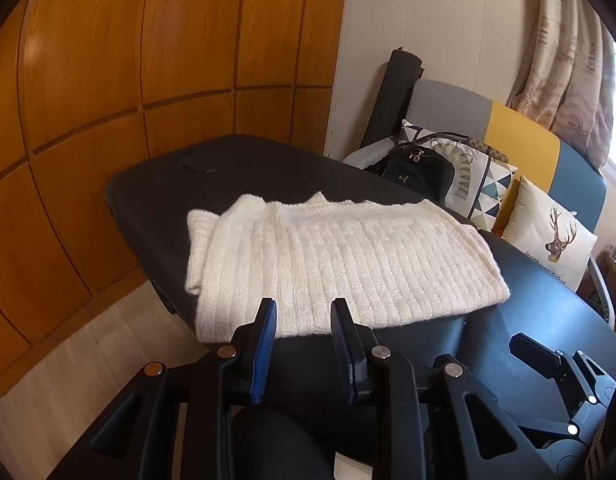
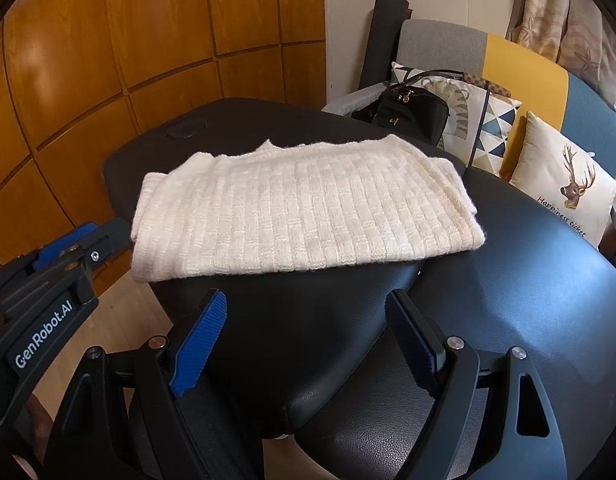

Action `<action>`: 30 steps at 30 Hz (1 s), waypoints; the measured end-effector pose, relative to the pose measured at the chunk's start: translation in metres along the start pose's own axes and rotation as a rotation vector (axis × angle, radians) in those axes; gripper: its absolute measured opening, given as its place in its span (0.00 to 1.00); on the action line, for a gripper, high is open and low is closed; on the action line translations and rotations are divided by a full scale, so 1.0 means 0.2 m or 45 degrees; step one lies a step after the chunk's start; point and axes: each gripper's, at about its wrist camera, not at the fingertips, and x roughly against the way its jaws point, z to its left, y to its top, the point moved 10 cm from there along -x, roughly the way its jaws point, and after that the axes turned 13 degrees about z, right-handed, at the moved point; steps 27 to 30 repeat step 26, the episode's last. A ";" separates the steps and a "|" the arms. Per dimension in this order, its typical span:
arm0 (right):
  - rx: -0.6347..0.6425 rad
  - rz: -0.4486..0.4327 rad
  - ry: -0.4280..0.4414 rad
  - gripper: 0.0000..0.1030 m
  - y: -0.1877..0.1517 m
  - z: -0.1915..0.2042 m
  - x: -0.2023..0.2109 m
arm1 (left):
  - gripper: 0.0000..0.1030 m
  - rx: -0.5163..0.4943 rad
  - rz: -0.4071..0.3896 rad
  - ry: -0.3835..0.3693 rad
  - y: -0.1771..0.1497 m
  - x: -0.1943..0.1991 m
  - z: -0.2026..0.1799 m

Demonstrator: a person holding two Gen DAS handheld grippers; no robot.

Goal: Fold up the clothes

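Observation:
A white ribbed knit sweater (image 1: 328, 256) lies folded flat on a black padded table (image 1: 156, 192); it also shows in the right wrist view (image 2: 300, 212). My left gripper (image 1: 304, 306) is open and empty, its tips just over the sweater's near edge. My right gripper (image 2: 308, 300) is open wide and empty, a little short of the sweater's near edge above the black table (image 2: 508, 280). The left gripper's body shows at the left of the right wrist view (image 2: 60, 272), and the right gripper's body at the lower right of the left wrist view (image 1: 564, 376).
A wooden panelled wall (image 1: 128, 80) stands behind and to the left. A sofa (image 1: 524, 136) with patterned cushions (image 1: 548, 236) and a black bag (image 1: 420, 172) is at the right. A round recess (image 1: 206, 162) sits at the table's far end. Light wood floor (image 1: 68, 360) lies at the left.

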 end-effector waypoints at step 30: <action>-0.010 0.023 0.019 0.82 -0.02 0.00 -0.03 | 0.27 -0.045 -0.113 0.110 0.03 0.04 0.02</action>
